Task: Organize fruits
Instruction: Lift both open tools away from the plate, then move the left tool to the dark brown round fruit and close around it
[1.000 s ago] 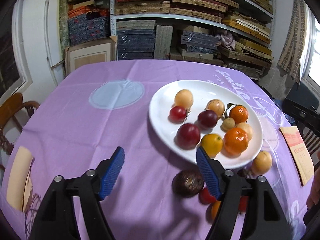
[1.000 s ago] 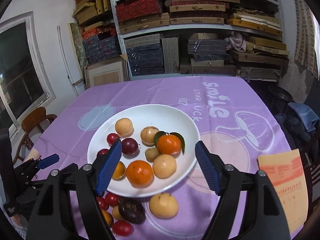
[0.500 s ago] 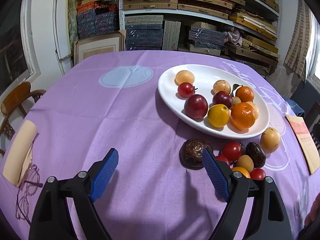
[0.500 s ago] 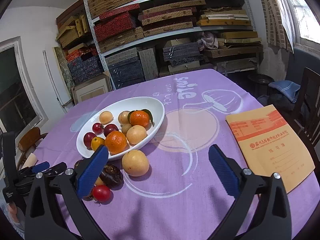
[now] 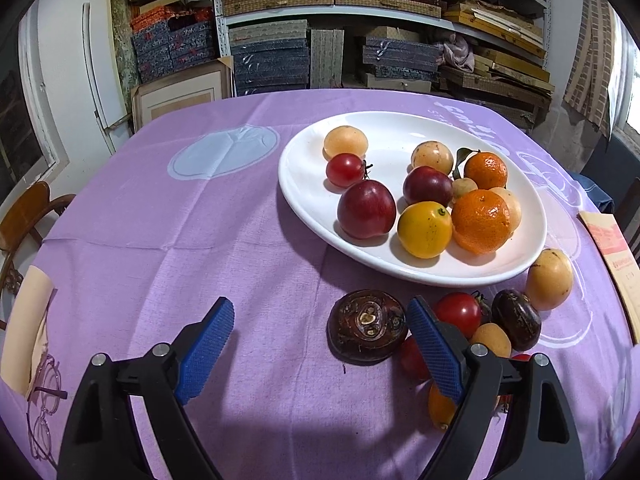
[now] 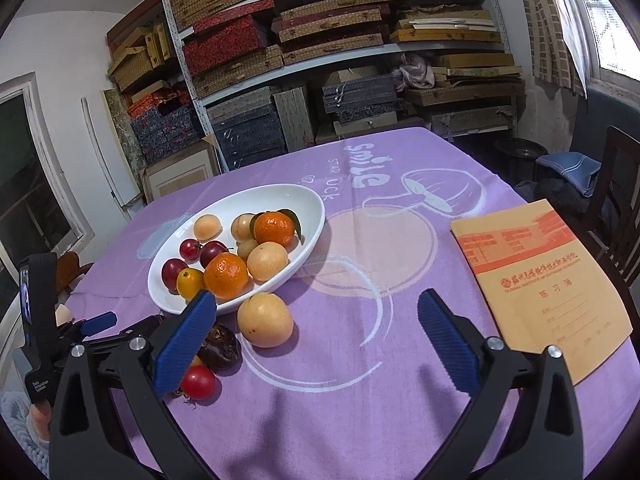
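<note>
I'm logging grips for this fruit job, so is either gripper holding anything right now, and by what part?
Nothing is held. The left gripper and right gripper are both open over the cloth with only bare cloth between their fingers; the brown fruit lies just beside the left one's finger.

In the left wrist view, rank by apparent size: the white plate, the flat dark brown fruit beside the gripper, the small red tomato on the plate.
1. white plate, by far the largest.
2. flat dark brown fruit; it lies nearer the camera, which inflates it.
3. small red tomato, smallest, though farther away.
</note>
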A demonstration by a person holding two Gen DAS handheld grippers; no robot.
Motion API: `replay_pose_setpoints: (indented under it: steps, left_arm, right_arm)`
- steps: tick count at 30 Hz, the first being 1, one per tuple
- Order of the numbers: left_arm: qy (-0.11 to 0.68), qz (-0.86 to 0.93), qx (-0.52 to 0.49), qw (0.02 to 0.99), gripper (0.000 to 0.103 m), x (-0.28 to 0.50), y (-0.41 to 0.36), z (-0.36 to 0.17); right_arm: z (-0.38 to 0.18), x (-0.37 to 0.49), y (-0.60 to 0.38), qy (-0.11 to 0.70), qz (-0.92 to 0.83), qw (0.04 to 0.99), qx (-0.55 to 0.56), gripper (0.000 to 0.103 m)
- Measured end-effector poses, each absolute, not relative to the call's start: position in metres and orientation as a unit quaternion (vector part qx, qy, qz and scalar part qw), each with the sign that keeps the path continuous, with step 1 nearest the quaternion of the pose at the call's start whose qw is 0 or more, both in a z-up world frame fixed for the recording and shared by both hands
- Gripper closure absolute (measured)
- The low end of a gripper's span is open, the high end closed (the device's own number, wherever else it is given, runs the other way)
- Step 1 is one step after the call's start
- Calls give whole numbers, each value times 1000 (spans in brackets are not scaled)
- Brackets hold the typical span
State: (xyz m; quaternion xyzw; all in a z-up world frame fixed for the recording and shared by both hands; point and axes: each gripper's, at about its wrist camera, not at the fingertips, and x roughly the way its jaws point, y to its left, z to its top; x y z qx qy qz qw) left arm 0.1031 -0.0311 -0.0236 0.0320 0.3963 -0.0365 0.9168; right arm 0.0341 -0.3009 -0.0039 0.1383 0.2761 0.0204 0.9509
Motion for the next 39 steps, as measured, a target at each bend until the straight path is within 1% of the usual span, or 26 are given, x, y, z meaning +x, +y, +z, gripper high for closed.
replay_pose_setpoints:
  steps: [6,10,13,22,31,34,39]
  left_arm:
    - [403,-36,31,914,12,108,-30,-28]
    - [403,-31,36,914,8,109,-31,-29]
    - [403,-31,39,914,7,110,-31,-31]
    - [404,-30,39,913,7,107,-27,-31]
    - [419,-20,26,907,6,102,-4,-37]
    - [417,-23,14,909,6,102,1,-35]
    - [407,-35,24,913,6,101,-6,-33]
  right_arm:
    - [-6,37,-302,282,20,948,145,4]
    - [-8,37,-303,285,22,947,147,4]
    - [-8,37,-303,285,22,947,146,4]
    - [-10,38,-304,288,22,946,150,4]
    - [-10,38,-304,288,22,945,151,4]
    - [-10,39,-304,289,22,945,151,4]
    - [-10,38,-304,291,22,945,150,4]
